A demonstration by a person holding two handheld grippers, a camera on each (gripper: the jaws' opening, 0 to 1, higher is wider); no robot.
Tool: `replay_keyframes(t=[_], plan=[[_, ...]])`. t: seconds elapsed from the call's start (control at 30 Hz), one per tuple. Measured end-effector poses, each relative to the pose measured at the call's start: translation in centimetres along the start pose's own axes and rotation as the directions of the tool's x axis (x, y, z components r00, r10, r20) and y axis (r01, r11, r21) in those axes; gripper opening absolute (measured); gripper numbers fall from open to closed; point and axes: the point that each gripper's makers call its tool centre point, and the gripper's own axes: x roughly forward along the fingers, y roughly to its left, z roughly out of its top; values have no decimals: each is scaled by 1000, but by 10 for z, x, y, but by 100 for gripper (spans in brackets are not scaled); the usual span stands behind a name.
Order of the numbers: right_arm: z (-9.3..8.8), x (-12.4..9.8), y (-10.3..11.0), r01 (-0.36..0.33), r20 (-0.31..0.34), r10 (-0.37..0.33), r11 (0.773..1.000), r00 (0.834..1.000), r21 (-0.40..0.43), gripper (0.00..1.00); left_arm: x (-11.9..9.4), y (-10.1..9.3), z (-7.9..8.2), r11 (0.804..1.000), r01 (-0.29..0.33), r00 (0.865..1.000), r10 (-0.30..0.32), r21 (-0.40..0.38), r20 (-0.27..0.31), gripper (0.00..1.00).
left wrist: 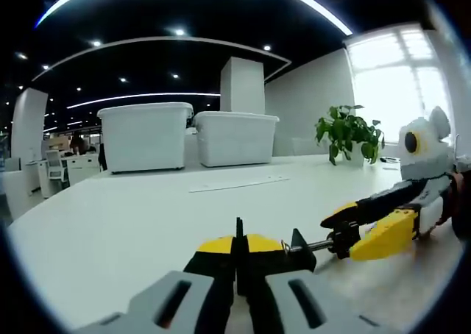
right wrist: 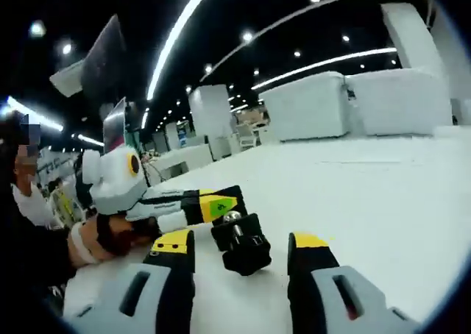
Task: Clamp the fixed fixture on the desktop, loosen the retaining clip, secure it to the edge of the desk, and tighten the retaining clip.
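A black clamp fixture [left wrist: 298,247] with a threaded screw and a black knob [left wrist: 341,240] lies low over the white desk [left wrist: 132,224]. My left gripper [left wrist: 237,244] is shut on the fixture's thin black plate, its yellow tips pressed together. My right gripper [left wrist: 349,231] comes in from the right with a jaw on either side of the knob. In the right gripper view the knob [right wrist: 241,244] sits between my right gripper's [right wrist: 241,240] spread yellow-tipped jaws, with a gap on each side. The left gripper [right wrist: 218,206] holds the fixture from the left there.
Two white storage bins [left wrist: 146,135] [left wrist: 234,137] stand at the back of the desk, with a potted plant [left wrist: 347,132] at the back right. A thin pale strip [left wrist: 239,184] lies flat mid-desk. A person's hand [right wrist: 99,238] grips the left gripper's handle.
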Motion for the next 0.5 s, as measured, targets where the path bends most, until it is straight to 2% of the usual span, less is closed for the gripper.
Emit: replay_keyframes(t=[0.07,0.13,0.17,0.3,0.4,0.43,0.5], plan=[[-4,0,-7,28,-10,-28,1000,1000,3,32,0,0,0,1000,0,1000,0,0,0,4],[-6,0,0,-5,-17,7,996,1000,84,28,0,0,0,1000,1,1000,-1,1,1,4],[-5,-2,1,-10,-10,11,998,1000,67,25,0,-1,0,1000,2,1000,-2,0,0,4],[-3,-1,3,-4,-4,4,1000,1000,1,24,-1,-1,0,1000,2,1000,-2,-1,0,4],[0,-1,4,9,2,-8,980,1000,-198,24,-1,-1,0,1000,1,1000,-1,0,0,4],[0,-1,8,15,4,-14,956,1000,-294,24,-1,-1,0,1000,1,1000,-1,-1,0,4],[1,-1,12,37,17,-33,881,999,-471,23,-1,-1,0,1000,1,1000,-1,-1,0,4]])
